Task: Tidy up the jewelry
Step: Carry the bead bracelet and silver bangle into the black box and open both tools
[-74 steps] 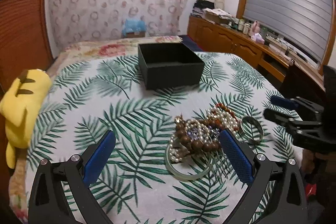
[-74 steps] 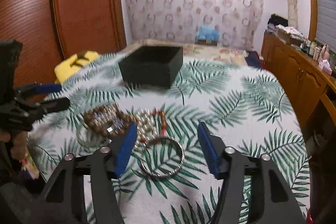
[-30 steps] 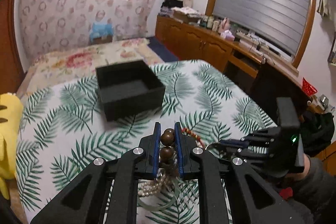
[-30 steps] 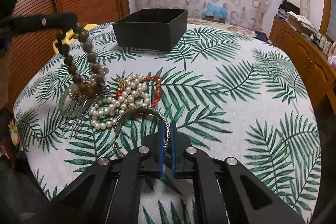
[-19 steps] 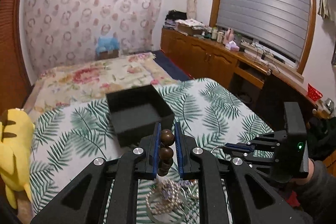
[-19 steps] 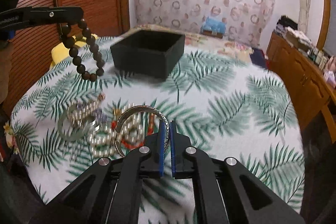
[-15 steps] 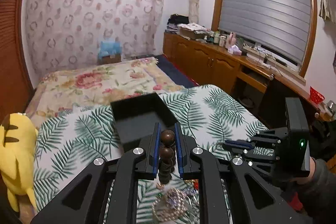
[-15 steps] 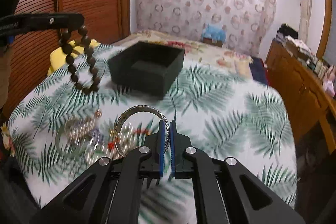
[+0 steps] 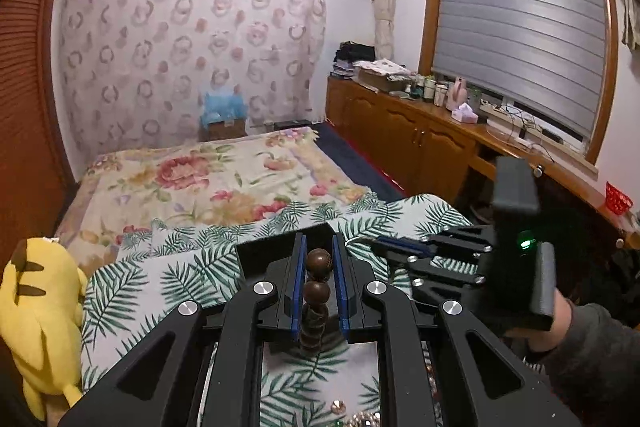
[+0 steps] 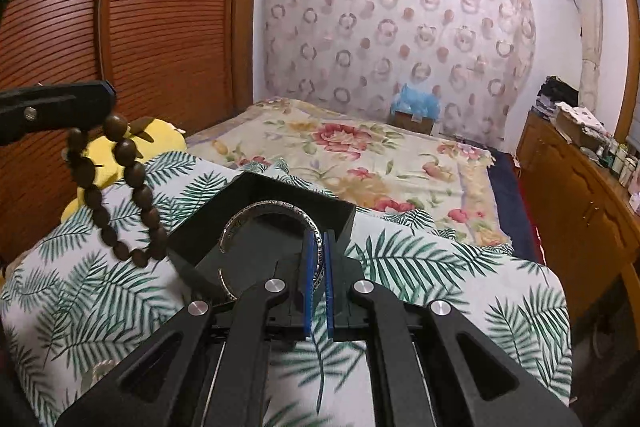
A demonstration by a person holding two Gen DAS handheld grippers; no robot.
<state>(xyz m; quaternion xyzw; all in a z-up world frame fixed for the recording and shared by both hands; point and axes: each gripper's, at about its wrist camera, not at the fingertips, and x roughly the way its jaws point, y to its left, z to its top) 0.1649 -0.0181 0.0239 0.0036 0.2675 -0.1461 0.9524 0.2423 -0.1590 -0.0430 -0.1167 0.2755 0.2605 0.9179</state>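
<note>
My left gripper [image 9: 317, 247] is shut on a brown wooden bead bracelet [image 9: 318, 263]; in the right wrist view the bracelet [image 10: 116, 187] hangs from the left gripper [image 10: 102, 99], in the air left of the black box [image 10: 256, 203]. My right gripper [image 10: 318, 239] is shut on a silver bangle [image 10: 264, 215] and holds it over the open black box. In the left wrist view the box [image 9: 264, 251] is mostly hidden behind my fingers, and the right gripper [image 9: 376, 243] sits to the right.
A palm-leaf cloth [image 10: 440, 267] covers the table. A yellow plush toy [image 9: 36, 315] lies at the left edge. Loose jewelry [image 9: 356, 417] lies on the cloth below the left gripper. A floral bed [image 10: 360, 155] lies behind, wooden cabinets [image 9: 420, 143] on the right.
Both grippers closed on jewelry, lifted it from the pile and carried it toward the black box. The bangle now hangs over the box, the bead bracelet beside it.
</note>
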